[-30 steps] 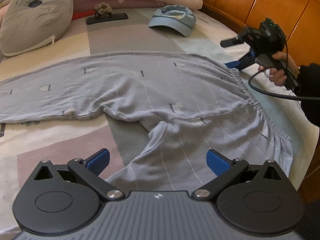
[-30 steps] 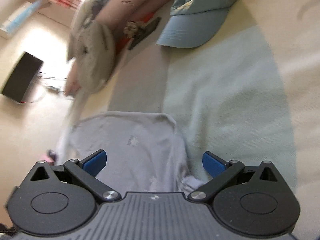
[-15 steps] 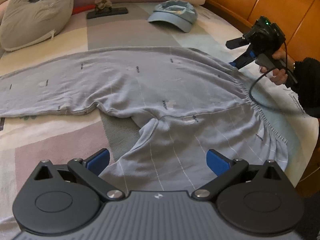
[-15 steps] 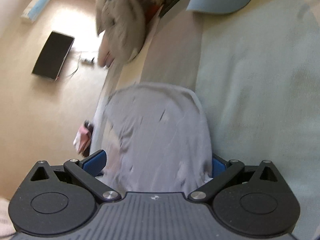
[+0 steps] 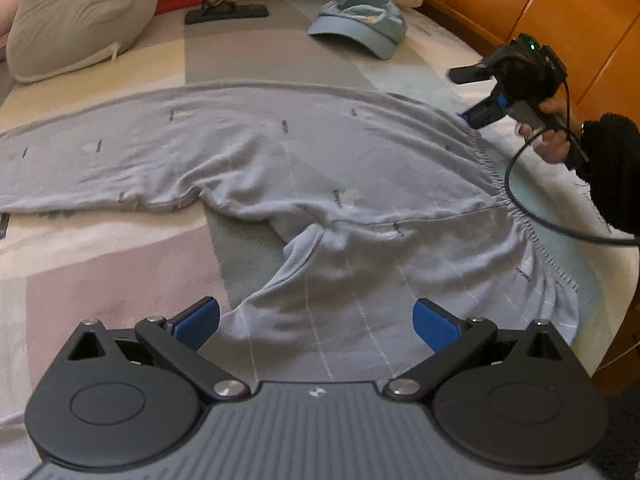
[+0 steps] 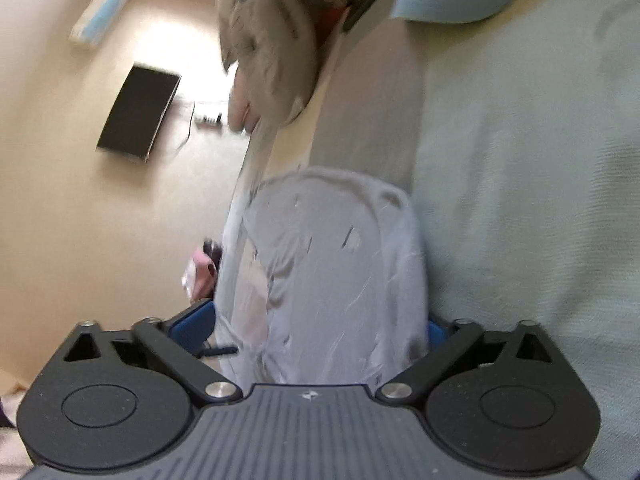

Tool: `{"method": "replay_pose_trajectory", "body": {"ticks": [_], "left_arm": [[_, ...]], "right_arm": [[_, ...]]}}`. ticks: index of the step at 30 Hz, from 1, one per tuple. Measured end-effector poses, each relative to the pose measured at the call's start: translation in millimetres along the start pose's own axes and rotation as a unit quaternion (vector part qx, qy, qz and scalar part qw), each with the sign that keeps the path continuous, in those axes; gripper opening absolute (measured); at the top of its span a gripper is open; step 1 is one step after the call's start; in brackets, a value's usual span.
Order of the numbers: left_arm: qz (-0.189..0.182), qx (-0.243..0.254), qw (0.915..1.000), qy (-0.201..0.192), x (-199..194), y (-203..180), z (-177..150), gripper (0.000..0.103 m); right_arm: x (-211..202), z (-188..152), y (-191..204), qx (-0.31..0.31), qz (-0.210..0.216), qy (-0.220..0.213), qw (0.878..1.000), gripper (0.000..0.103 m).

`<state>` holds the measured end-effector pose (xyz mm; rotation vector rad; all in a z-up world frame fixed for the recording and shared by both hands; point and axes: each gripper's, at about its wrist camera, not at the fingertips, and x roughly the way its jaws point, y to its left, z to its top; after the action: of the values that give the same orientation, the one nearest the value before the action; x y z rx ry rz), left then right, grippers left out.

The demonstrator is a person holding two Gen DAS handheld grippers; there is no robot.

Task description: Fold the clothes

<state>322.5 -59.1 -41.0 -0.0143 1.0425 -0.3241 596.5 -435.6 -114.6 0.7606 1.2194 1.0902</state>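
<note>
Two grippers work over one pair of pale grey trousers (image 5: 320, 184) spread on a bed. The left gripper (image 5: 316, 320) hangs above the nearer trouser leg with its blue pads (image 5: 434, 322) far apart; the cloth lies below and between them, and neither pad presses on it.

The right gripper (image 6: 320, 328), seen in its own camera, has the waist end of the trousers (image 6: 336, 264) running up between its two fingers. Its jaws are closing, with a good gap left; the grey cloth fills that gap and covers most of the right pad, but the blur hides whether the pads press on it. From the left wrist camera the same gripper (image 5: 466, 98) sits at the far corner of the gathered waistband, one finger low at the cloth's edge and the other raised above it, and a hand (image 5: 554, 136) in a dark fluffy sleeve holds its handle, a black cable looping down from it.

The trousers lie flat across the patchwork bedcover (image 5: 120, 272), one leg stretched away to the left, the other bent toward the left gripper, the waistband along the right edge of the bed. Beyond them a light blue cap (image 5: 360, 24) rests on the cover, a grey cushion (image 5: 80, 16) sits at the far left, and a dark flat object (image 5: 226, 14) with a small brownish lump on it lies between the two. An orange wooden headboard (image 5: 540, 12) curves along the right side.
</note>
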Motion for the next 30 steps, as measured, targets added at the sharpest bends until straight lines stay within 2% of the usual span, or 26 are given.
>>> {"method": "replay_pose_trajectory", "body": {"ticks": [2,3,5,6,7,8,11,13,18,21,26,30], "left_arm": [[0.0,0.005,1.0,0.002,-1,-1,-1,0.102],[-0.001,0.009,1.0,0.002,-2,-2,-2,0.102],[-0.001,0.015,0.9999,0.004,-4,-2,-4,0.102],[-0.001,0.017,0.9998,0.004,-5,-2,-5,0.102],[0.001,0.016,0.9999,0.003,-5,-1,-6,0.102],[0.002,0.016,0.9999,0.001,-6,1,-6,0.102],[0.003,0.025,0.9996,-0.008,-8,3,-5,0.102],[0.005,0.04,0.9991,-0.014,-9,4,-4,0.102],[0.017,0.09,0.9947,-0.047,-7,5,-2,0.102],[0.017,0.133,0.9885,-0.071,-2,9,0,0.102],[0.008,0.193,0.9754,-0.106,14,22,31,0.102],[0.026,0.199,0.9726,-0.118,28,24,64,0.102]], "right_arm": [[5,7,-2,-0.005,-0.021,0.002,1.0,0.063],[9,9,-3,-0.007,-0.034,0.004,0.999,0.056],[12,7,-6,-0.01,-0.055,-0.002,0.998,0.034],[12,4,-7,-0.011,-0.065,-0.008,0.998,0.028],[12,2,-9,-0.013,-0.075,-0.014,0.997,0.011],[12,-1,-8,-0.017,-0.083,-0.021,0.996,0.001],[12,-11,-1,-0.038,-0.111,-0.041,0.992,0.001],[16,-15,14,-0.063,-0.145,-0.047,0.986,0.002],[25,-25,45,-0.127,-0.223,-0.049,0.965,0.005],[30,-33,60,-0.153,-0.26,-0.058,0.952,0.005],[39,-54,85,-0.189,-0.319,-0.092,0.924,0.005],[44,-65,106,-0.208,-0.332,-0.105,0.914,0.005]]}}
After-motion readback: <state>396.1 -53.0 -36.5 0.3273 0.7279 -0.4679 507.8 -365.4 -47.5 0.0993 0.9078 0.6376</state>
